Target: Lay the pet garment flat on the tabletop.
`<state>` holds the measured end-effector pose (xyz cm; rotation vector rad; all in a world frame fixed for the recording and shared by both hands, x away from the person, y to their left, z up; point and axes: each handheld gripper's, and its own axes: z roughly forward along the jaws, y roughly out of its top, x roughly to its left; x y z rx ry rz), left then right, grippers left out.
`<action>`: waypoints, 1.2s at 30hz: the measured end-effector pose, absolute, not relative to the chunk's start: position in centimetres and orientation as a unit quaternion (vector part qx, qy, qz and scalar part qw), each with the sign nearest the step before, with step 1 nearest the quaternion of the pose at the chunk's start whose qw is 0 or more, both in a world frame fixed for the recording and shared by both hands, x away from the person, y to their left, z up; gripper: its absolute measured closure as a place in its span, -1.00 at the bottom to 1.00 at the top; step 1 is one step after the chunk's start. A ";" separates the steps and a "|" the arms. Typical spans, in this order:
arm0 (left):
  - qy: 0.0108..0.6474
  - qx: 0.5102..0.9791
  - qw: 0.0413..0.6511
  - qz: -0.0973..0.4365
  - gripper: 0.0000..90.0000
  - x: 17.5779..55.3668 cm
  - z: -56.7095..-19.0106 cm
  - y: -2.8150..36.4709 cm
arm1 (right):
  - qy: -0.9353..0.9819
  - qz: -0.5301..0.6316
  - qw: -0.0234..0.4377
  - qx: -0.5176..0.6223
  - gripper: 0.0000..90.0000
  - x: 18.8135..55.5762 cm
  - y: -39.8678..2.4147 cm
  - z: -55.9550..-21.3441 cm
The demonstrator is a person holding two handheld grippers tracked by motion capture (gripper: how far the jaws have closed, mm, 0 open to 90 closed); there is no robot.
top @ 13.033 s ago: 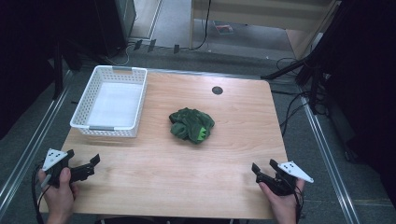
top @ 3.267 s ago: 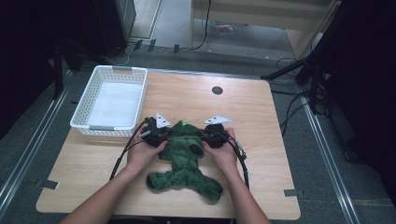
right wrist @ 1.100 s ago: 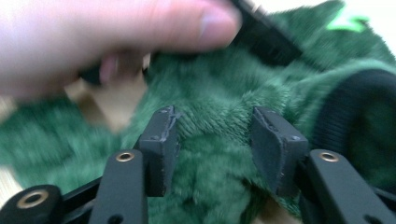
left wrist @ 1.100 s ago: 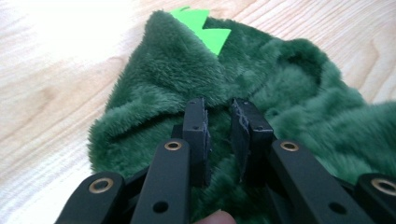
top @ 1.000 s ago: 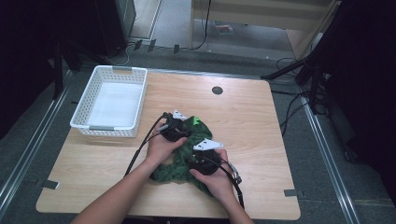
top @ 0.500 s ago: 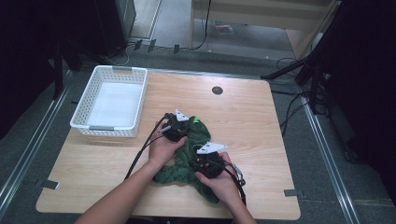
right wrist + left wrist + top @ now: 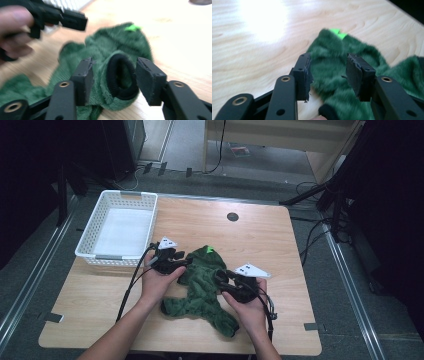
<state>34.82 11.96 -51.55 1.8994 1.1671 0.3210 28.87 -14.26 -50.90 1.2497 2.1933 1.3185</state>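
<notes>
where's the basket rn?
In the high view the white basket sits at the table's far-left corner, just beyond the left claw and left of the green garment.

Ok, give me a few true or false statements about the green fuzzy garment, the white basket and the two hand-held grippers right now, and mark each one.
1. The green garment lies in the white basket. False: it lies on the wooden table, and nothing shows in the basket.
2. The right hand-held gripper has open jaws on either side of a black-edged cuff. True.
3. The left hand-held gripper is clamped shut on the fabric. False: its jaws stand apart over it.
4. The garment carries a bright green patch. True.
</notes>
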 end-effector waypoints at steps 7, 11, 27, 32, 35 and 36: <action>0.444 0.801 0.382 0.122 0.51 34.0 -53.0 11.5 | 0.782 0.408 0.113 0.459 0.80 29.7 -14.3 -53.1; 0.430 0.818 0.356 0.141 0.62 33.4 -53.7 11.2 | 0.763 0.410 0.100 0.490 0.79 29.4 -15.7 -53.8; 0.467 0.746 0.455 0.137 0.32 32.1 -52.8 15.4 | 0.729 0.479 0.175 0.456 0.41 27.3 -17.7 -51.1; 0.455 0.771 0.433 0.110 0.12 31.6 -54.1 13.7 | 0.719 0.486 0.178 0.464 0.10 28.5 -17.1 -50.8; 0.443 0.787 0.414 0.113 0.19 31.5 -54.7 12.9 | 0.733 0.430 0.213 0.482 -0.14 29.2 -15.4 -52.2; 0.439 0.792 0.410 0.114 0.32 31.3 -54.7 12.7 | 0.737 0.422 0.208 0.485 -0.08 29.5 -15.1 -52.8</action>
